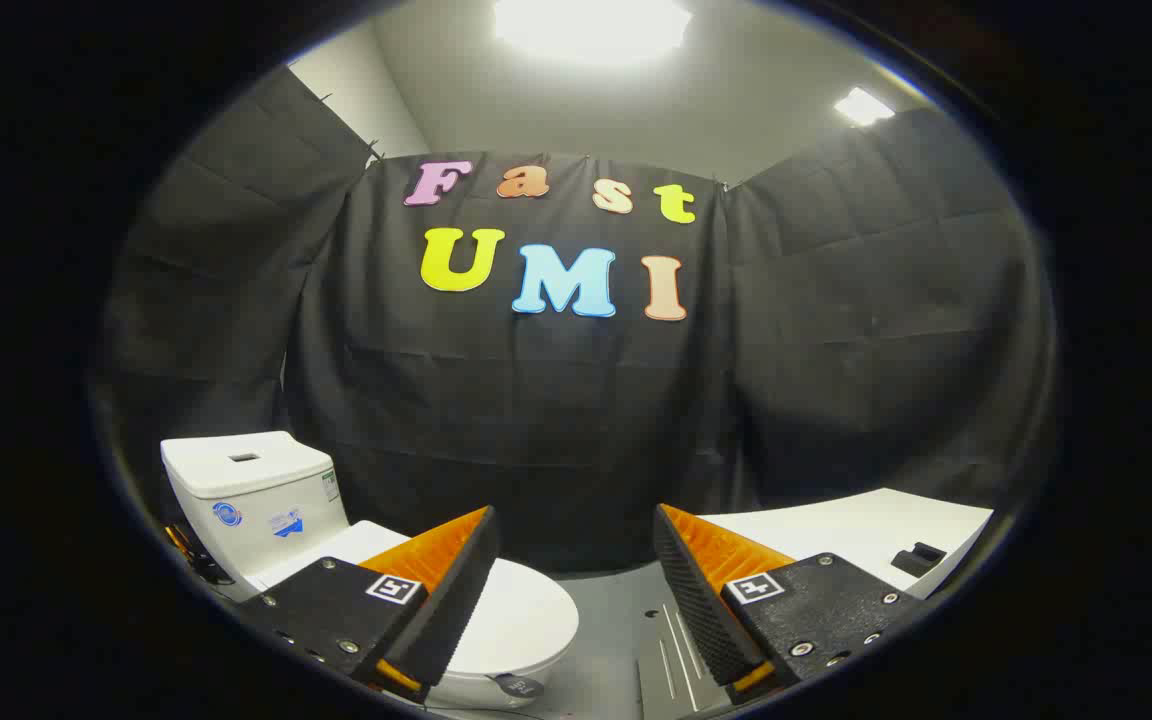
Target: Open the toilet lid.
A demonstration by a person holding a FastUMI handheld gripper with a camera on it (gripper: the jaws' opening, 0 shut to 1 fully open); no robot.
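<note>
Your hand-held gripper (576, 570) hangs above the booth floor with its fingers spread wide and nothing between them, well short of the job. The toilet (266, 510) stands low and to the left, its tank (251, 480) against the black cloth wall; the toilet lid (526, 615) lies flat and closed over the bowl, its front half showing just past your left finger (456, 580), which covers the rest. A white table (856, 530) with a small dark object (916, 556) on it sits beyond your right finger (696, 580).

The lid has not been touched. As you come down, the likely fault is aim: the lid sits off to the left of the gap, not in line with it, so a straight descent would put both fingers on grey floor or knock the left one against the rim. The lid looks smooth and glossy, and its edge lies close to the seat; a shallow bite could slip off as you lift. Catching seat and lid together would raise the wrong part.
</note>
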